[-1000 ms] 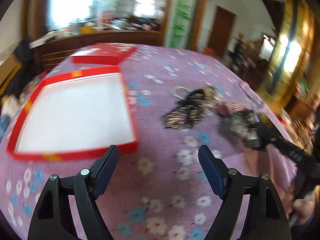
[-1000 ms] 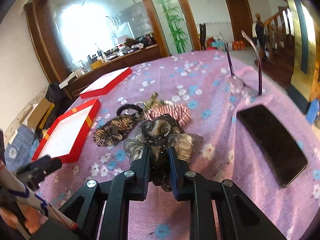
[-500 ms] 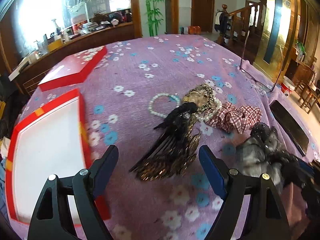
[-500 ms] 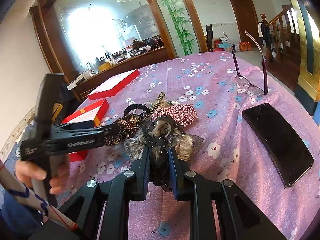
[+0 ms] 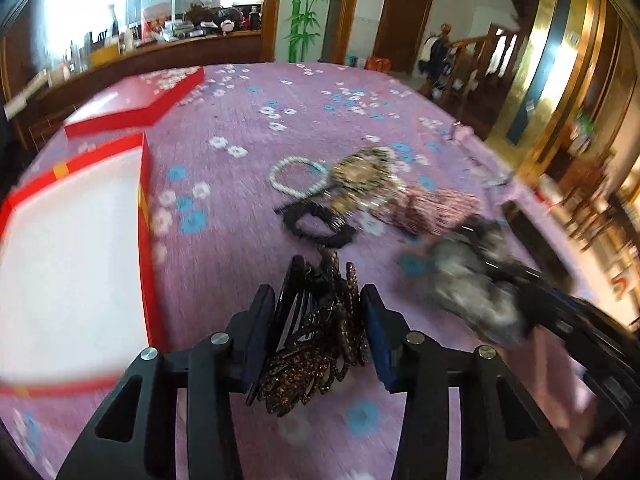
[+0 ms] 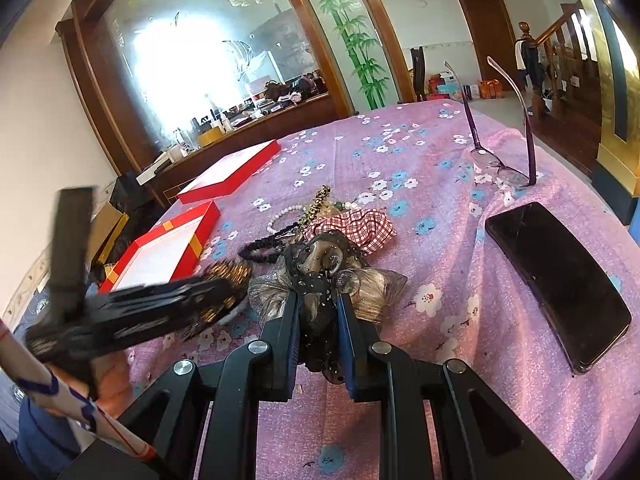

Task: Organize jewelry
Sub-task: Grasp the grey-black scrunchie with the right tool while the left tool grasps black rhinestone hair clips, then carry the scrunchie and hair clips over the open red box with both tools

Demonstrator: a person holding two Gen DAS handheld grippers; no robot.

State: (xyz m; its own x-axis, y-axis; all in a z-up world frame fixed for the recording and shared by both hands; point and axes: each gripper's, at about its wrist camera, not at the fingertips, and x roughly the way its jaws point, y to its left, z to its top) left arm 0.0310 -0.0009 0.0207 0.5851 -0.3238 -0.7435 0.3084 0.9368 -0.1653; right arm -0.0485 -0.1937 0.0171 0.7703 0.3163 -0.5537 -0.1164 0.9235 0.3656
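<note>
My left gripper (image 5: 316, 304) is shut on a dark beaded hair comb (image 5: 316, 332) just right of the open red box (image 5: 144, 216) with a white inside. My right gripper (image 6: 318, 308) is shut on a grey-black bow hair clip (image 6: 324, 264); it also shows in the left wrist view (image 5: 472, 284). On the purple flowered cloth (image 5: 240, 112) lie a black scrunchie (image 5: 316, 222), a white bead bracelet (image 5: 298, 176), a gold ornament (image 5: 360, 172) and a red checked scrunchie (image 6: 356, 226). The left gripper shows blurred in the right wrist view (image 6: 224, 292).
The red box lid (image 5: 140, 104) lies beyond the box. Purple glasses (image 6: 500, 168) and a black phone (image 6: 556, 280) lie at the right of the cloth. A wooden sideboard with clutter stands behind the table.
My left gripper has moved forward onto the beaded hair comb and shut on it. My right gripper stays shut on the bow clip.
</note>
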